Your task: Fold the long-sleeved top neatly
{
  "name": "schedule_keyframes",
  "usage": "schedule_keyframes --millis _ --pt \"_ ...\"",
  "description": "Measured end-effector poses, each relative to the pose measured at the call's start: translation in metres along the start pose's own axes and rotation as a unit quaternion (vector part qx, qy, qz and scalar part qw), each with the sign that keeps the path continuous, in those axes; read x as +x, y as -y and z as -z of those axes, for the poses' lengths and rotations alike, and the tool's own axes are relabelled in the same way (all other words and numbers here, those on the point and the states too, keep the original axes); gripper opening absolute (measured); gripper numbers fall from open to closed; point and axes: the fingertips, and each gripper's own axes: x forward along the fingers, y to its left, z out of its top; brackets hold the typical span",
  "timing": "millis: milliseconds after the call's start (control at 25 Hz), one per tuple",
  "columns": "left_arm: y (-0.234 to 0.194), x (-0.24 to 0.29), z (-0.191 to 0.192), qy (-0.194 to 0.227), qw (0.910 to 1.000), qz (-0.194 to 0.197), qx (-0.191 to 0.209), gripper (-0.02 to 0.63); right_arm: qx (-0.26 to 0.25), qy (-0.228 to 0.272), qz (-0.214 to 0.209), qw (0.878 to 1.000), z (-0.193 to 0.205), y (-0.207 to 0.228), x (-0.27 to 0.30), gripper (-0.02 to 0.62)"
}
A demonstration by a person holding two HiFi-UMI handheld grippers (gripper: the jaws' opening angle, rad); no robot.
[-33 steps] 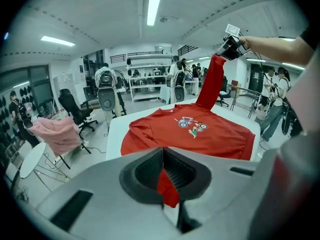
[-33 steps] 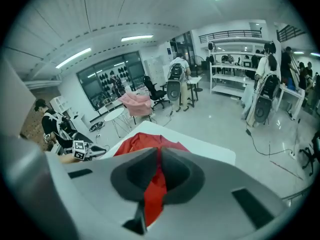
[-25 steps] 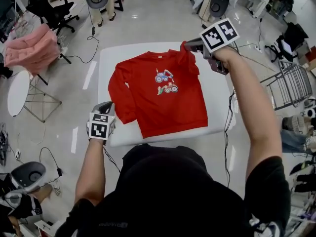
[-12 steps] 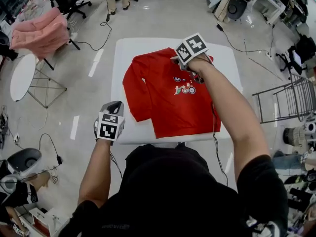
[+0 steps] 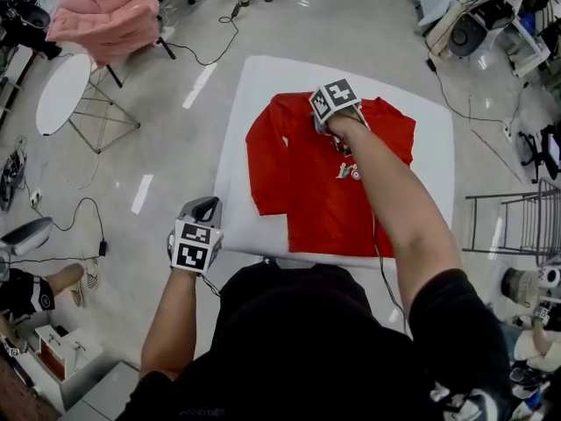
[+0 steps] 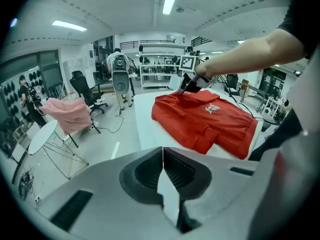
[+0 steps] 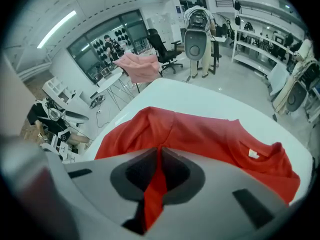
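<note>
Left gripper (image 5: 204,205) is hovering just off the near left corner of the white table (image 5: 244,103), jaws pressed together with nothing in them; the left gripper view is showing the pads meeting edge to edge (image 6: 162,151) and, beyond them, the table (image 6: 145,121) with the red top (image 6: 202,120) lying well apart from this gripper. The top (image 5: 311,196) is lying flat on the table, hem toward the person, collar at the far side, one sleeve running down along the left edge of the body. Right gripper (image 5: 328,126) is reaching over the chest near the collar, and only the right gripper view is showing its grip: the jaws (image 7: 160,156) are clamping a strip of red cloth that is running up between the pads, with the rest of the top (image 7: 215,131) spreading out beyond on the table (image 7: 200,98). That view is also showing the white neck label (image 7: 253,154), which the head view is not resolving. The left gripper view is showing the chest print (image 6: 212,108) whole, while in the head view the forearm is covering part of it (image 5: 350,172). Compared with a second ago, the right gripper has come down from the top's far right shoulder, where it was holding cloth lifted, to the middle of the chest. The left gripper is staying near the same corner. Further off, a pink cloth (image 5: 105,17) is draping over a stand beside a round white side table (image 5: 60,95).
</note>
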Motion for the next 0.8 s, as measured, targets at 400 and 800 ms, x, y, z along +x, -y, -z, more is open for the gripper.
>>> schedule_keyframes --millis 400,800 --pt "-0.016 -0.010 0.023 -0.021 0.9991 -0.025 -0.028 0.008 0.061 0.012 -0.033 0.998 -0.009 0.005 0.048 0.069" --pt "-0.002 0.011 -0.007 0.005 0.9998 0.019 0.007 0.008 0.092 0.071 -0.070 0.991 -0.004 -0.011 0.005 0.146"
